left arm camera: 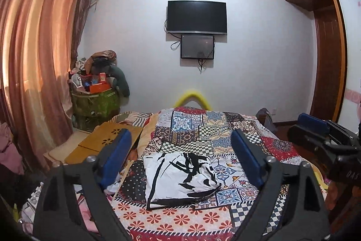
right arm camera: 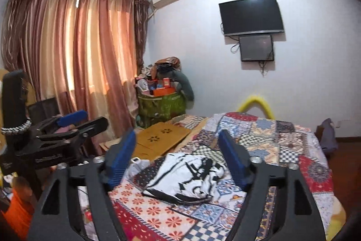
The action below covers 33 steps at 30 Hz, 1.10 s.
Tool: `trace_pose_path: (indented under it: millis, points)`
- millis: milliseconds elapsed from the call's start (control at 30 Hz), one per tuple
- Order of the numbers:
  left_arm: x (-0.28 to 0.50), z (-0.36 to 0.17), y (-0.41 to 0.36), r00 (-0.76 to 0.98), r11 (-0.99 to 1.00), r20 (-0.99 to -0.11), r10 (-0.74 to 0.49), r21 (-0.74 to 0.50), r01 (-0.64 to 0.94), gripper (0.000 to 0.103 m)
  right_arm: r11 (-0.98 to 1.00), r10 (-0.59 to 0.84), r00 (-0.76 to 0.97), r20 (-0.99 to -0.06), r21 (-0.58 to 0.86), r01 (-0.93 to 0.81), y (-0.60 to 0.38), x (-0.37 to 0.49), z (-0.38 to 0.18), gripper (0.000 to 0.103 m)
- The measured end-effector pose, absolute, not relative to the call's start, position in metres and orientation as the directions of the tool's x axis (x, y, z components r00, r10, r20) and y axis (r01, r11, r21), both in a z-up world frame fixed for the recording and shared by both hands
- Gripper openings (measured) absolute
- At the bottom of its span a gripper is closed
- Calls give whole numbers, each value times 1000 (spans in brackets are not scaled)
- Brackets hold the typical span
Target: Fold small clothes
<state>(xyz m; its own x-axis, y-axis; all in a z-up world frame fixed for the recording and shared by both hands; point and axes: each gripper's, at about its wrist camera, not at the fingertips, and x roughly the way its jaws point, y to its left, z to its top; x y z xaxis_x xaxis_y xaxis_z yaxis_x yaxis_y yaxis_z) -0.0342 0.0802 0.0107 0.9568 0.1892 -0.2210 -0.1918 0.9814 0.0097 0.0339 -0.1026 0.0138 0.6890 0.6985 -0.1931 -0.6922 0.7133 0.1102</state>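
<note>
A small white garment with black brush-stroke print point(left arm camera: 178, 177) lies folded in a rough rectangle on the patchwork bedspread point(left arm camera: 203, 125). It also shows in the right wrist view point(right arm camera: 189, 177). My left gripper point(left arm camera: 180, 150) is open and empty, held above and just in front of the garment, with its blue pads point(left arm camera: 117, 150) wide apart. My right gripper point(right arm camera: 178, 150) is open and empty too, raised above the garment's near side. The right gripper shows at the right edge of the left wrist view point(left arm camera: 315, 128). The left gripper shows at the left of the right wrist view point(right arm camera: 74, 121).
A wooden lap desk point(left arm camera: 108, 139) lies at the bed's left side. A green bag piled with boxes and clothes point(left arm camera: 94, 101) stands in the corner by the pink curtains point(left arm camera: 38, 60). A TV point(left arm camera: 196, 16) hangs on the far wall. A wardrobe point(left arm camera: 327, 49) stands right.
</note>
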Motion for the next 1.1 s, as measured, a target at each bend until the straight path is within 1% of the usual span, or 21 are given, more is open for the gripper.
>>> trace_pose_path:
  millis: [33,100,167,633,1100]
  points:
    - [-37,11,78,958,981,-218,189,7,-192,100,725,686,701,-192,102,-681,-104,32,13,85]
    - [-44,10,76,960,981,-209,188,3,-192,103,737,673,715,-189,92,-669,-106,26,14,90]
    - [-48,10,74,960,982,-206,187,2,-191,103,745,664,723,-189,92,-660,-108,28,15,103]
    - [-55,8,74,962,982,-202,185,-5,-189,103,754,653,735,-184,72,-652,-110,17,12,103]
    - [-44,3,76,955,982,-237,176,-23,-187,103,760,645,737,-203,73,-646,-108,17,7,103]
